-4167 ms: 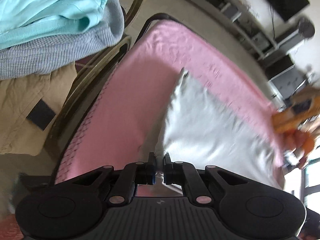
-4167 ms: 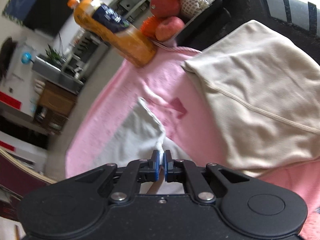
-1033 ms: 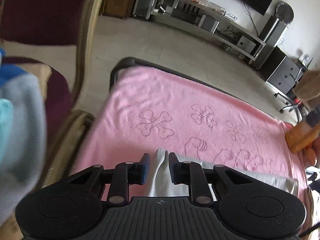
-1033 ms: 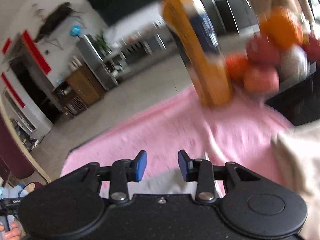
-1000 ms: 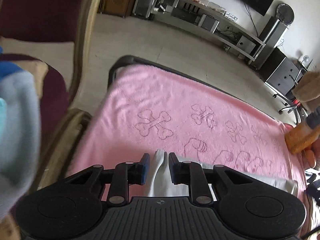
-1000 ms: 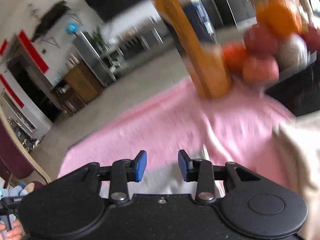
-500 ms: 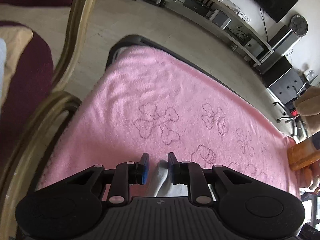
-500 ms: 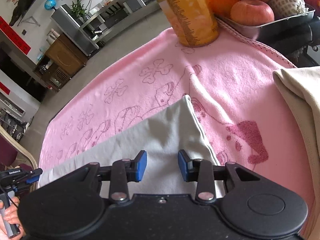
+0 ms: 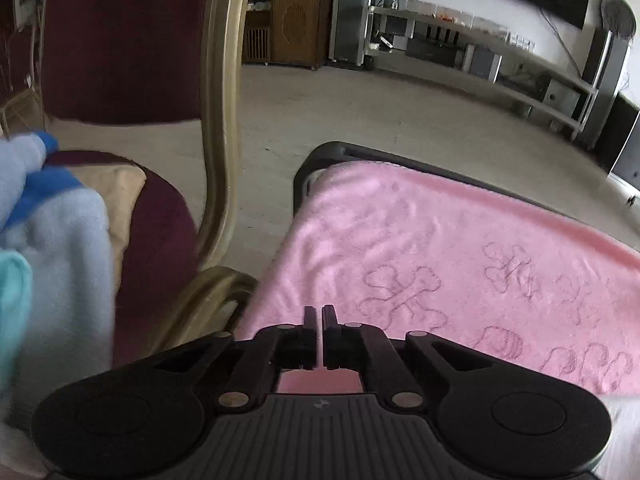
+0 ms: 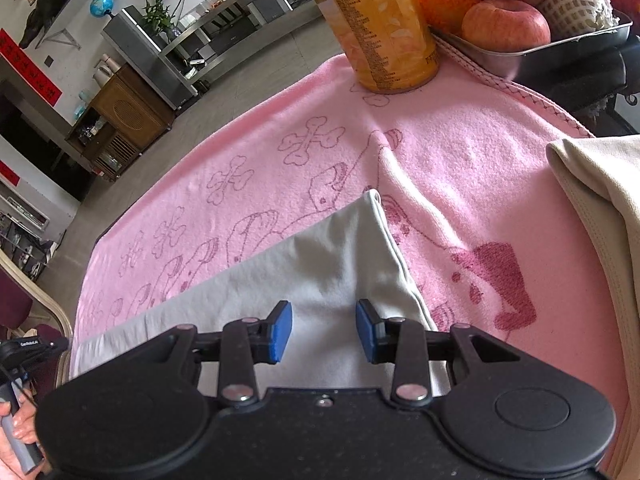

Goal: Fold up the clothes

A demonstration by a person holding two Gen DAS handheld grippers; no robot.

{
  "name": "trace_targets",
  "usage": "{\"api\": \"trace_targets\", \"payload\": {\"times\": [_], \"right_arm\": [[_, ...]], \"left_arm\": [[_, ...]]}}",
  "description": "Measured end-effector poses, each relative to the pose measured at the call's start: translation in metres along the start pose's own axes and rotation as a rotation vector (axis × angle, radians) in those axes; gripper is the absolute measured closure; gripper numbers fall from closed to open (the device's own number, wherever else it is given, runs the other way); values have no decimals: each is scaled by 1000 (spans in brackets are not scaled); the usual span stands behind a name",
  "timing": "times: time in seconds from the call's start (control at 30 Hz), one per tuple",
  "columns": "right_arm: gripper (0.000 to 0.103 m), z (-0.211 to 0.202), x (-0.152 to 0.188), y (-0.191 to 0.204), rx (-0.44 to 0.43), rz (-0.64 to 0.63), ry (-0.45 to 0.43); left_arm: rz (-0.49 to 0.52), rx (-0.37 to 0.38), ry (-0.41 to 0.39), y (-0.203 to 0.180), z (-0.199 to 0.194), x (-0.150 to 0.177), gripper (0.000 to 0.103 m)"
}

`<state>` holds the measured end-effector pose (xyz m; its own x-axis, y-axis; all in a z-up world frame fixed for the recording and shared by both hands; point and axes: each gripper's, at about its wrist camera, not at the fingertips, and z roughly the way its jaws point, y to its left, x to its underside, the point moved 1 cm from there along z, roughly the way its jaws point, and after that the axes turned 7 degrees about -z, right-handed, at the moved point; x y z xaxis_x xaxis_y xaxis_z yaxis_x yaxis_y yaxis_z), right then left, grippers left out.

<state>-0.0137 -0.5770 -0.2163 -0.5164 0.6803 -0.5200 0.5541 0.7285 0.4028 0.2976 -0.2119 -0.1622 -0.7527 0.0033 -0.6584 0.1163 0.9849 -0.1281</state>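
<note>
A pale grey garment (image 10: 320, 264) lies folded into a long strip on the pink towel (image 10: 460, 160). My right gripper (image 10: 323, 320) hovers open over its right end; the blue pads (image 10: 282, 332) stand apart and do not press the fabric. In the left wrist view, my left gripper (image 9: 319, 312) sits over the towel's (image 9: 440, 240) left end. Its jaws are closing to a thin slit with nothing between them. Only a corner of the grey garment (image 9: 624, 420) shows there, at the lower right.
A folded beige garment (image 10: 600, 184) lies at the right. An orange juice bottle (image 10: 380, 28) and a metal fruit tray (image 10: 560, 46) stand at the towel's far edge. A dark red chair (image 9: 220, 100) with piled blue clothes (image 9: 60, 248) stands left of the table.
The grey cloth corner that sat between the left jaws is gone from them, and the jaws have come together empty. The left view tilted up. The right gripper sank toward the cloth, then held still.
</note>
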Motion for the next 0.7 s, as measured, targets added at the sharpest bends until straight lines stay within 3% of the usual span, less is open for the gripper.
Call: {"api": "trace_targets", "payload": {"times": [0.17,0.27,0.4,0.47,0.6,0.7], "right_arm": [[68,-9,-5,-3,-19,23,-45],[65,-28,-15,-8,-23,45,-146],[62,-41,-27,-30,47,89,-249],[64,-33,-29,-41,52,114,-225],[68,-13,-32,-52,3,145,-171],[68,2,-35,-47,-14,111,-138]], "left_arm": [[-11,78,29,-5,-30,3,85],[70,117,58,-21,-52,20,83],[125,134,104,-33,-62,53,84],[148,143,114,-36,-56,65,85],[158,90,136,-34,-29,71,86],[146,84,146,-28,-22,71,80]]}}
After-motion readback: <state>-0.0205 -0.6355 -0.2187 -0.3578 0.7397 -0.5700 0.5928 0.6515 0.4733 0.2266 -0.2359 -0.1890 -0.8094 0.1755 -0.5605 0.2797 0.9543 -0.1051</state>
